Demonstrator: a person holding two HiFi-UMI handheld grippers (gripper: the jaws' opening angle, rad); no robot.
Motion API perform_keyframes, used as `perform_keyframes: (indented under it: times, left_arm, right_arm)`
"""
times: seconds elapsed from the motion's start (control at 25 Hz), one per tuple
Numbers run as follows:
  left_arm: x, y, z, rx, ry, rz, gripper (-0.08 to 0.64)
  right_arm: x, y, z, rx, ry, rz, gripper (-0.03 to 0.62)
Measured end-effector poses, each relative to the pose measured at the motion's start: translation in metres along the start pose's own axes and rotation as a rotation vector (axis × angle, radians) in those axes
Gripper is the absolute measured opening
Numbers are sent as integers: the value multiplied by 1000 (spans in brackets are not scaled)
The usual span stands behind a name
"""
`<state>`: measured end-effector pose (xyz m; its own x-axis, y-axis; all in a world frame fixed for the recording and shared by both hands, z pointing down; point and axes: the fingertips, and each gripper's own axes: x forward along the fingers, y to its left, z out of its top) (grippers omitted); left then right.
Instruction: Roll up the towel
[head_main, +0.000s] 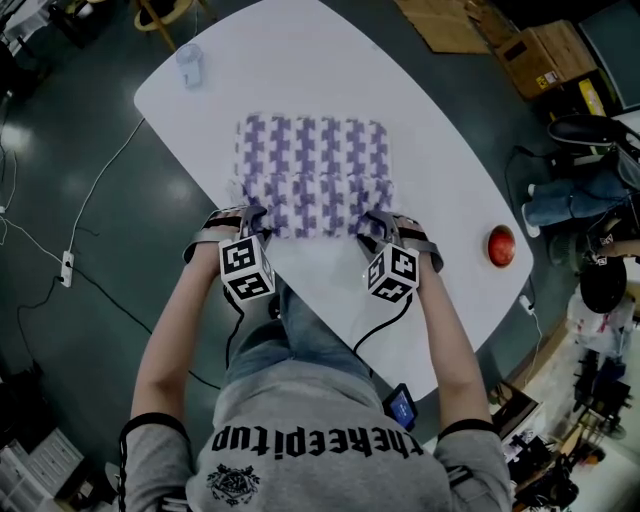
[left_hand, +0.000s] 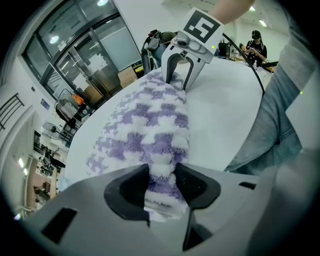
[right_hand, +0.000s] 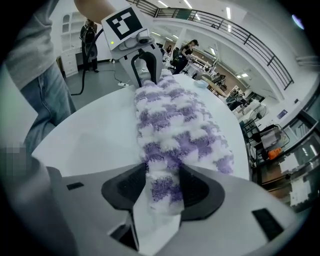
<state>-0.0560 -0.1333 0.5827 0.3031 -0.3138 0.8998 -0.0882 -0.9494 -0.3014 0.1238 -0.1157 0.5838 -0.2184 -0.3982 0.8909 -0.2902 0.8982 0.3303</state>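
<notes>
Since the towel (head_main: 312, 160) lies spread on the white tabletop (head_main: 450, 190) straight ahead of me, with its near side turned over into a thick fold (head_main: 315, 212), everything turns on how that fold lies. Its long axis runs left to right, parallel to the tabletop's near edge, and it spans from one pair of tongs to the other. My left tongs (head_main: 248, 218) sit at the fold's left end and my right tongs (head_main: 377, 224) at its right end. Both point steeply down and stand level with each other, so neither hand is nearer the work. The flat part stretches away from both, toward the far edge.

My left jaws stand at a middling gap, with the purple-and-white pile squeezed between the pads. I read that as a grip on the fold's end. My right jaws stand wide with the other end between them. The pile brushes both pads but looks slack, not pinched, so I judge that side loose.

I'd say the rolling is barely begun, with one turn in and most of the cloth flat. The coming move, as I judge it, carries the fold away from me toward the far edge. Both ends must go together, or the roll skews.
</notes>
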Motion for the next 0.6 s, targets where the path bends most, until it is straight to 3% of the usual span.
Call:
perform_keyframes:
  times: [0.28, 0.6]
  left_arm:
    - [0, 10, 4, 13, 3, -22, 172]
    - [1, 10, 7, 12, -5, -17, 162]
  right_arm:
    - [0, -20, 3, 3, -8, -35, 193]
    - [1, -21, 4, 26, -19, -19, 192]
